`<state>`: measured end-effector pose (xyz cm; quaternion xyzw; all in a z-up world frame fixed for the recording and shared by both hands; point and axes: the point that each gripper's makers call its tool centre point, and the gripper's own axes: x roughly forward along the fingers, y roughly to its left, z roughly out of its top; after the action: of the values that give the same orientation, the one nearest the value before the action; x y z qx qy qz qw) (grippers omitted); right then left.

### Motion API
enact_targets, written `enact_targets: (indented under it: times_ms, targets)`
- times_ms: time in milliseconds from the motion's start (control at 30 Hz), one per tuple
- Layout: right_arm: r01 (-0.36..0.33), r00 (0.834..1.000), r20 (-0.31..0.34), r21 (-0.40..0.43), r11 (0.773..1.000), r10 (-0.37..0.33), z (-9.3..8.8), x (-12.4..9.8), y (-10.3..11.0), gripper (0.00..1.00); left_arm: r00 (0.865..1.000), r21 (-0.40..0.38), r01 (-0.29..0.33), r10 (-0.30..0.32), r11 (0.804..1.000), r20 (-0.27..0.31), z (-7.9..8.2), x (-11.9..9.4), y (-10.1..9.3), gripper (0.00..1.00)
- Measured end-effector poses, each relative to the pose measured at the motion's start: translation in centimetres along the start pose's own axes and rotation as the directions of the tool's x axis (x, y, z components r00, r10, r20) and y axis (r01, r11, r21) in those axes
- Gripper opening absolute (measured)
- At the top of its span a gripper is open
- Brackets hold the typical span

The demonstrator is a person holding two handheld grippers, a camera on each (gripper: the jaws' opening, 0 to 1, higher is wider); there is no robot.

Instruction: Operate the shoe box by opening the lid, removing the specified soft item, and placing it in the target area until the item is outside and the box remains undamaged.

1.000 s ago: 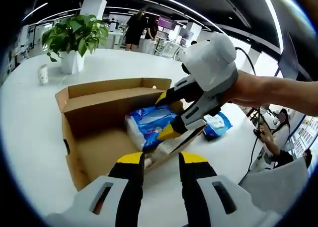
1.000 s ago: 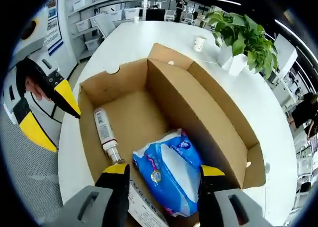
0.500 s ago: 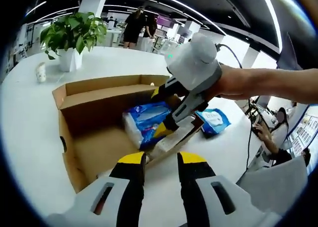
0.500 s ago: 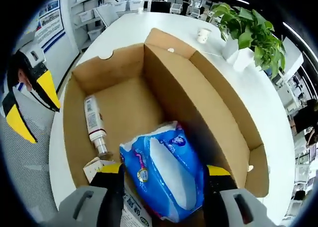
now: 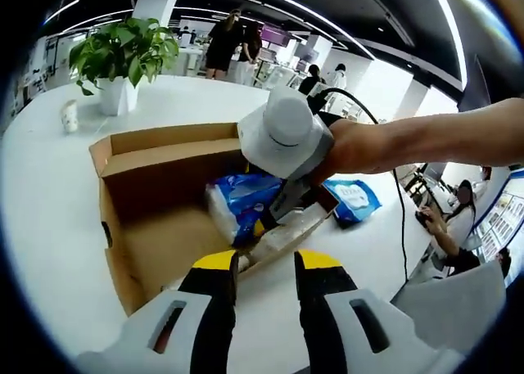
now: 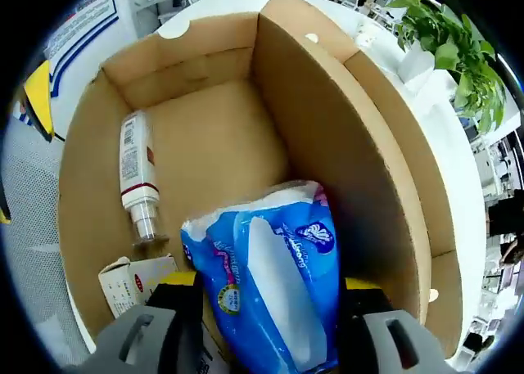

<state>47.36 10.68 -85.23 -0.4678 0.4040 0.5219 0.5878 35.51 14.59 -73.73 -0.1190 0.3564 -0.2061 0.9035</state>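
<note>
The open cardboard shoe box lies on the white table, its lid flap folded back. Inside it rests a soft blue-and-white tissue pack, also seen from the left gripper view as the pack. My right gripper has reached down into the box and stands open, one jaw on each side of the pack; whether the jaws touch it is unclear. Its white body and the person's hand cover part of the pack. My left gripper hovers open and holding nothing, just outside the box's near wall.
A white bottle and a small white carton lie in the box beside the pack. A second blue pack sits on the table right of the box. A potted plant and a cup stand beyond it.
My right gripper has sunk deeper into the box, so the blue pack now sits between its jaws. The left gripper has stayed about where it was.
</note>
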Motion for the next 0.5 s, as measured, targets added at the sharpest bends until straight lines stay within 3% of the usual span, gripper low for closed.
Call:
enact_targets:
  times_ms: [200, 433, 500]
  targets:
    - [-0.013, 1.0, 0.02, 0.019, 1.0, 0.012, -0.2, 0.1, 0.0, 0.6, 1.0, 0.001, 0.004, -0.004, 1.0, -0.005, 0.1, 0.3, -0.3, 0.27]
    - [0.031, 0.999, 0.041, 0.101, 0.994, -0.036, 0.1, -0.7, 0.2, 0.4, 1.0, -0.007, -0.002, 0.002, 1.0, -0.011, -0.2, 0.4, -0.1, 0.26]
    - [0.024, 0.997, 0.075, 0.163, 0.986, -0.036, 0.5, -1.0, 0.4, 0.37, 1.0, -0.003, -0.006, 0.006, 1.0, -0.015, -0.3, 0.3, 0.0, 0.26]
